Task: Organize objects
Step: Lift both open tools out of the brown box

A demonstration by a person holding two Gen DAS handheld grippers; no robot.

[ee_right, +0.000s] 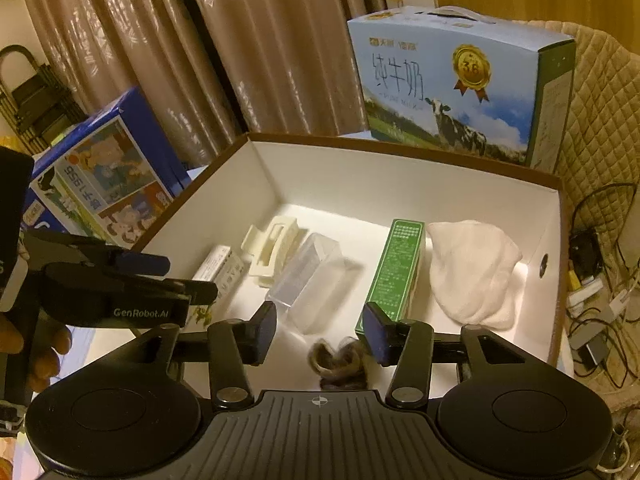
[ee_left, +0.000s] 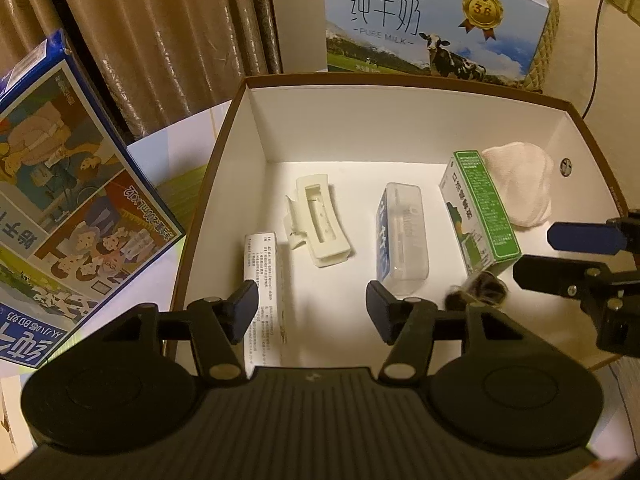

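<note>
1. White-lined cardboard box (ee_left: 256, 128) with a brown rim, open at the top; both grippers hang over its near edge.
2. Left gripper (ee_left: 312, 304): fingers apart, nothing between them. Its left pad overlaps the white printed packet (ee_left: 262, 280); its right pad sits just before the near end of the clear plastic case (ee_left: 402, 236).
3. Cream hair claw (ee_left: 316, 220), lying on the box floor between the packet and the clear case, ahead of the left fingers and apart from them.
4. Right gripper (ee_right: 320, 328): fingers apart and empty. The dark furry hair tie (ee_right: 336, 360) lies on the floor directly below the gap, nearer the right pad; contact cannot be told.
5. Green carton (ee_right: 400, 268), lying flat, its near end just behind the right gripper's right pad.
6. White folded cloth (ee_right: 472, 272), beside the carton, against the box's right wall.
7. Milk cartons (ee_right: 456, 80) and curtains (ee_right: 160, 40), outside the box, behind it.
</note>
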